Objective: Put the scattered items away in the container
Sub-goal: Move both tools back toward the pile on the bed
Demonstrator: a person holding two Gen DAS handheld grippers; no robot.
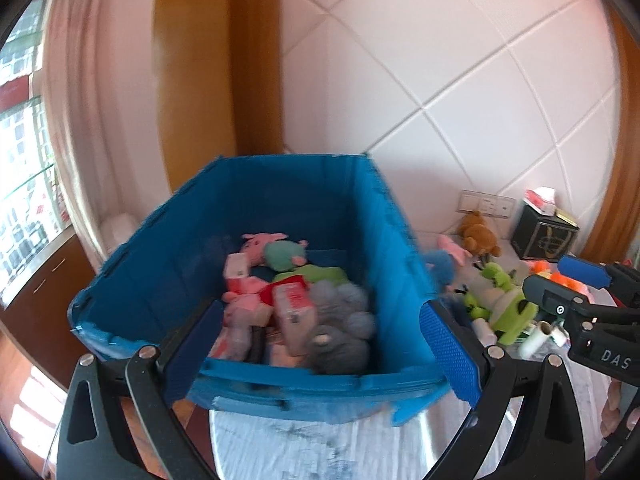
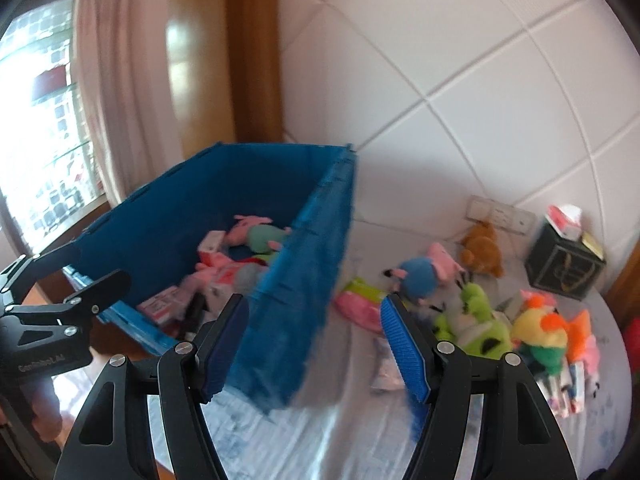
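The left gripper [image 1: 324, 344] has its jaws spread wide with nothing between the pads, and it points down into the blue container [image 1: 168, 268] — the near wall sits just below and between its fingers. Inside the crate, straight ahead of this claw, lie a grey plush [image 1: 340, 320], a pink plush [image 1: 264, 242], a teal plush [image 1: 286, 256] and a red-and-white box [image 1: 294, 308], heaped together.

The right gripper [image 2: 316, 344] is also spread and empty; the container's near corner [image 2: 292, 308] stands between its two fingers, though whether it touches them cannot be told through the blur. To the right of this claw, on the pale bedsheet [image 2: 340, 432], the scattered items remain outside the crate: a blue-bodied plush [image 2: 420, 276] just beyond the right fingertip, a green plush [image 2: 476, 320] beside it, a yellow-and-orange plush [image 2: 540, 332] farther right, and a brown teddy [image 2: 482, 248] farther ahead near the wall. A pink packet [image 2: 358, 308] lies between the crate and the right finger. A black box [image 2: 564, 268] sits well to the right — beyond the toys.
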